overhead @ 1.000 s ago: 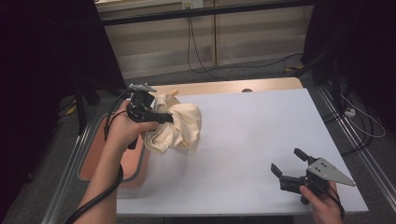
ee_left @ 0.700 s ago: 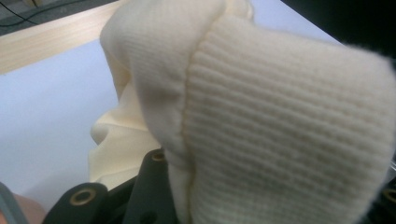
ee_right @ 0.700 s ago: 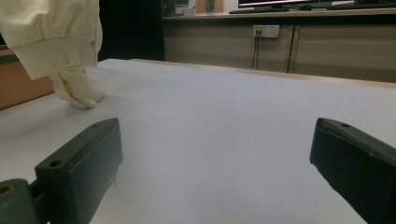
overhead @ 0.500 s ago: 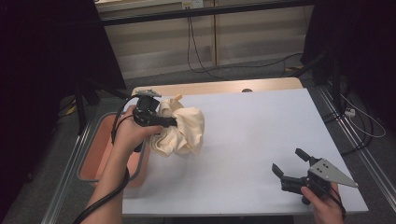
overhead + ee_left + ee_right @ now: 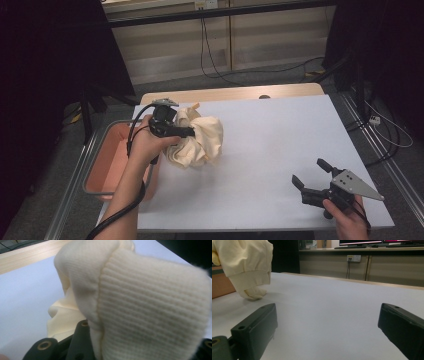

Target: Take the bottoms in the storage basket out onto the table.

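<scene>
The cream knit sweater (image 5: 196, 141) hangs bunched over the left side of the white table (image 5: 280, 145), just beside the salmon-coloured bin (image 5: 107, 165), its lowest folds touching the surface. It is up because the left gripper (image 5: 186, 132) has its jaws clamped on a ribbed hem, likely lifting it out of that bin to lay it flat. Well apart from the sweater, the right gripper (image 5: 314, 179) waits with jaws wide and empty, probably ready to take a second edge.
</scene>
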